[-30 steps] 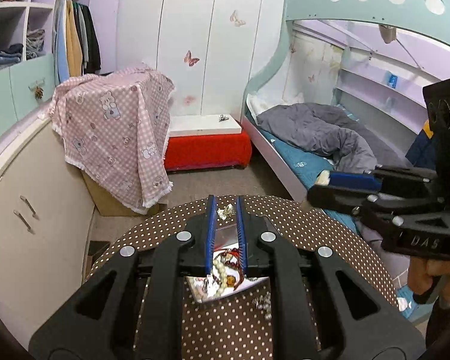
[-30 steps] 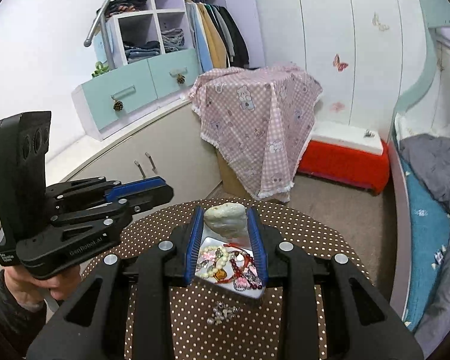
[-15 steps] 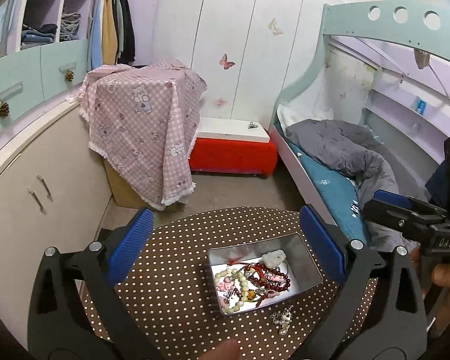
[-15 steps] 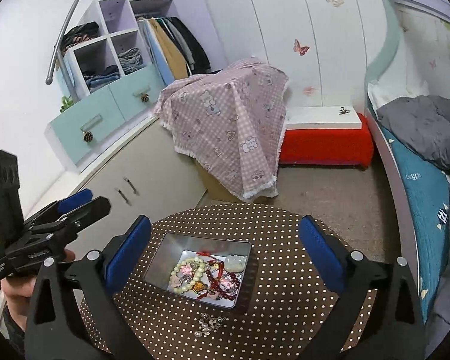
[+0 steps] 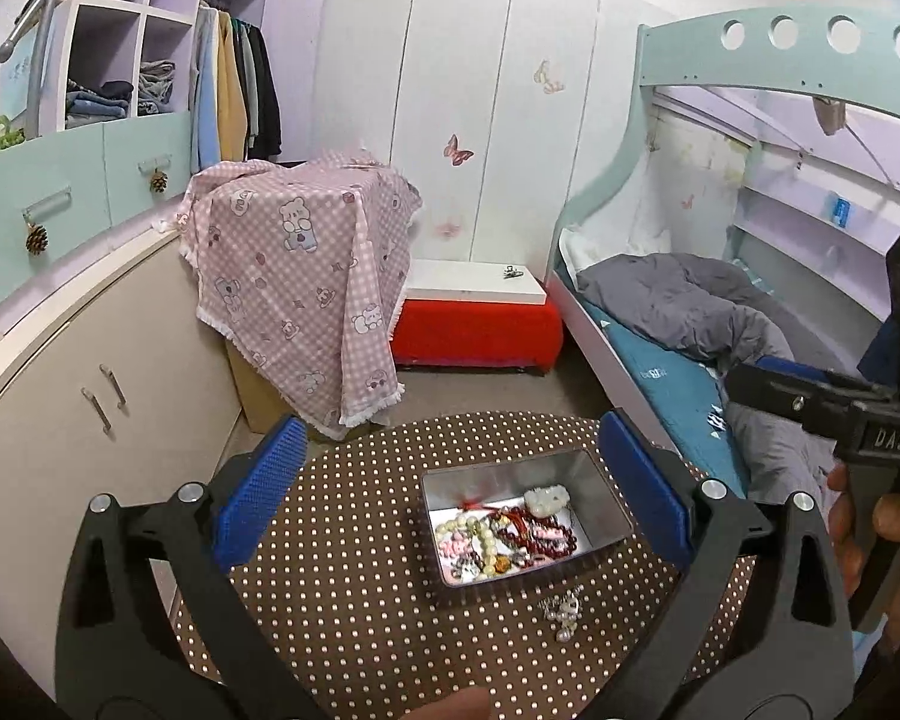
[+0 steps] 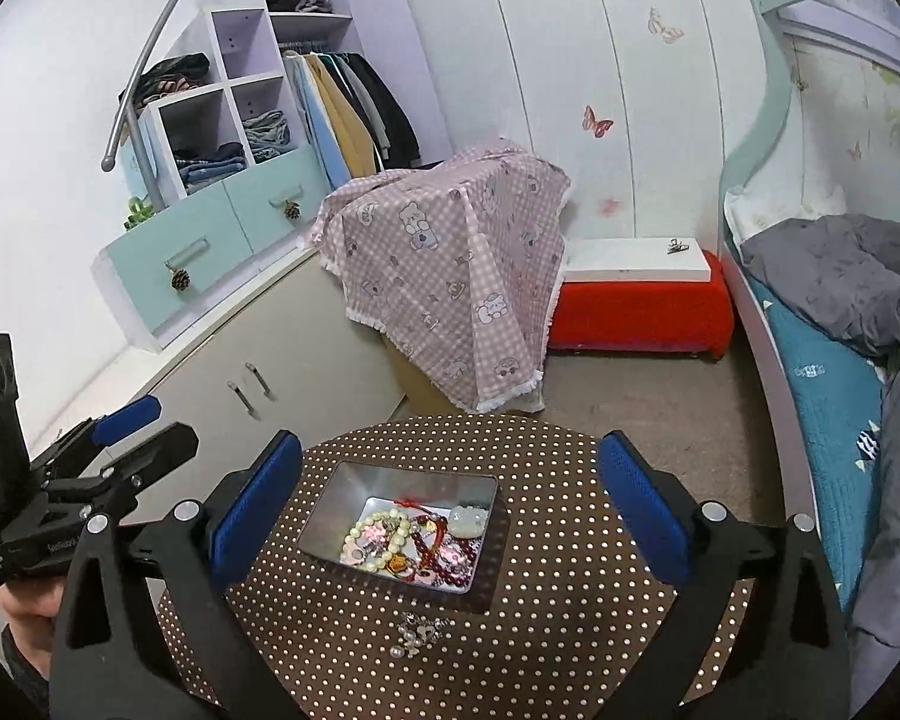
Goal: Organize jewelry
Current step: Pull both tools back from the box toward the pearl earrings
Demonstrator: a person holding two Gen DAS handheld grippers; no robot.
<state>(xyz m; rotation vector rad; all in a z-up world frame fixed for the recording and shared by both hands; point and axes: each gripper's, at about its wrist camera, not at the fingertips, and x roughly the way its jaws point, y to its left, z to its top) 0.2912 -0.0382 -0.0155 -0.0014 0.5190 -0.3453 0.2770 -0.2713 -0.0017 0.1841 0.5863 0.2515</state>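
Both grippers have spread since a second ago: left gripper and right gripper fingers stand wide apart, holding nothing. Jewelry fills the metal tin mid-tabletop; a pearl cluster lies toward the near edge.

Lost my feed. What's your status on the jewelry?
Left gripper open, right gripper open, both empty. Tin holds beads; pearl piece loose on the table. Nothing in the way.

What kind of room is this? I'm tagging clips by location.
Most likely a child's bedroom: a mint-green bunk bed with a rumpled grey duvet, an open wardrobe of hanging clothes, and pink butterfly stickers on the white wall panels.
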